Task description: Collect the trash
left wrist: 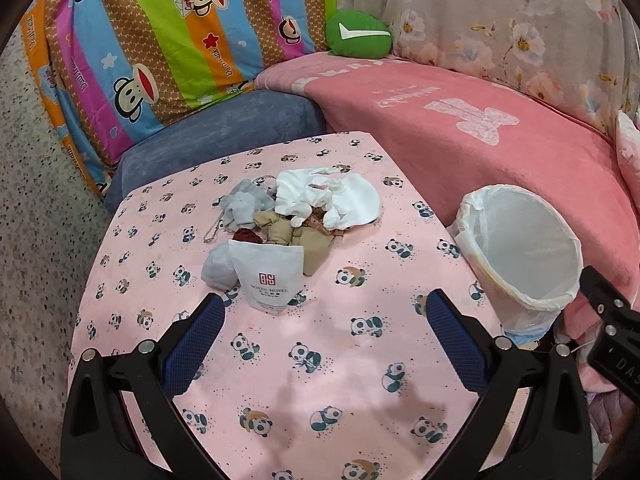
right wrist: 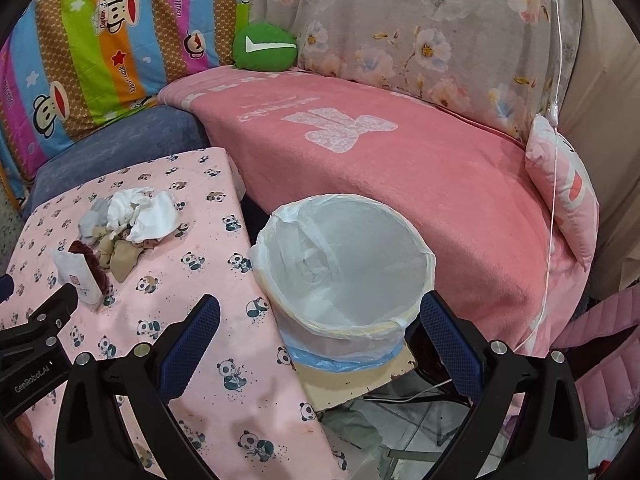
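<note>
A pile of trash (left wrist: 296,216) is heaped mid-table on the panda cloth (left wrist: 320,360), a white paper bag (left wrist: 270,276) stood at its near edge. Both the left gripper (left wrist: 326,304) and right gripper (right wrist: 320,308) are held wide open, nothing gripped or touched. The lined bin (right wrist: 344,264) is parked off the table's right edge, just liner seen inside.

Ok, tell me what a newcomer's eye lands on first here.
First the heap of crumpled trash in the middle of the panda-print tablecloth, fronted by a white hotel packet. Next, the lined waste bin beside the table, against the pink blanket. Both hand-held grippers hover open, holding nothing.
</note>
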`<state>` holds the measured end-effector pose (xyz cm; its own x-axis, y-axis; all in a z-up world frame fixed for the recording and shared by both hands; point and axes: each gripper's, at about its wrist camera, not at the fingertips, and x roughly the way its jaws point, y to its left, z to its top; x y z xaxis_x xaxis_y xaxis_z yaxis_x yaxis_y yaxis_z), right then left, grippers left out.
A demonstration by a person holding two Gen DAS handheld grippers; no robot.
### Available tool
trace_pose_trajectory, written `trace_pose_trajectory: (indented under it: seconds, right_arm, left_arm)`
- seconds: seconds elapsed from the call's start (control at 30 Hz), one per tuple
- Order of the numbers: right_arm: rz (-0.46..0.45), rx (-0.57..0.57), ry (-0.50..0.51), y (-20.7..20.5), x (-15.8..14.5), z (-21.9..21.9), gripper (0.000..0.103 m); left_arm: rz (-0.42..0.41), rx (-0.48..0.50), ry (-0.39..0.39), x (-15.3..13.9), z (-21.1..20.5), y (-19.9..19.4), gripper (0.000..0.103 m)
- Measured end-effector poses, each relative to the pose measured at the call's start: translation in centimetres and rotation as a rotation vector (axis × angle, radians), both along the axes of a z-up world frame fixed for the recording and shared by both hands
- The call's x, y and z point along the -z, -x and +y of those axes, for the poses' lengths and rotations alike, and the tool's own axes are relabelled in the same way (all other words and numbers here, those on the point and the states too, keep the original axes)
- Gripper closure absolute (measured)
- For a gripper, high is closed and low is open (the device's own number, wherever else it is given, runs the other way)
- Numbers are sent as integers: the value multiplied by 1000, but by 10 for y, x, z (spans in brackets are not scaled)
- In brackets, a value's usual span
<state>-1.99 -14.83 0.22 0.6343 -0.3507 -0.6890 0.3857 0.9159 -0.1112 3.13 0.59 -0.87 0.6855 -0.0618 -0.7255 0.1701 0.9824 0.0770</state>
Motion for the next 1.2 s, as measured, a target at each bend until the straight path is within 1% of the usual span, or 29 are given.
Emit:
trace_pose_trajectory:
  seconds: [0.13,0.2,0.3,0.37,0.57,0.63,0.73,0.87,1.0,1.1,1.17,1.2]
  right_arm:
    - [4,-4,-13,-6,3,8,5]
    - [5,-16,-15,-11,4,14,5]
    - [9,-35,-9,-18,6,25,5]
    - [15,-45,-8,-23,8,32,5]
    - [26,-73,-8,-33,12,49,5]
    - [27,-81,-10,-36,14,53,5]
    - [32,-85,-26,-44,20,55,5]
    - [42,-90,-64,-56,27,56,5]
    - [52,-97,-83,-69,33,60,5]
    - [58,-106,-90,-79,37,65,5]
    - [62,-114,-94,-85,39,68,5]
    - [64,-118,-95,-87,40,70,5]
  left_arm:
    - [32,1,28,16,24,-16,7]
    - [32,-3,22,22,35,-22,7]
    - [21,-22,7,24,46,-26,7]
    - [25,-31,20,23,50,-27,7]
    - [59,-46,52,30,51,-35,7]
    - [68,-40,68,39,54,-41,7]
    - [106,-25,80,53,57,-53,7]
    - [85,-1,81,60,59,-64,7]
    - [97,31,110,67,59,-77,7]
    - [95,45,103,70,55,-83,8]
    - [86,56,110,69,54,-85,17]
    - [94,68,123,68,55,-85,30]
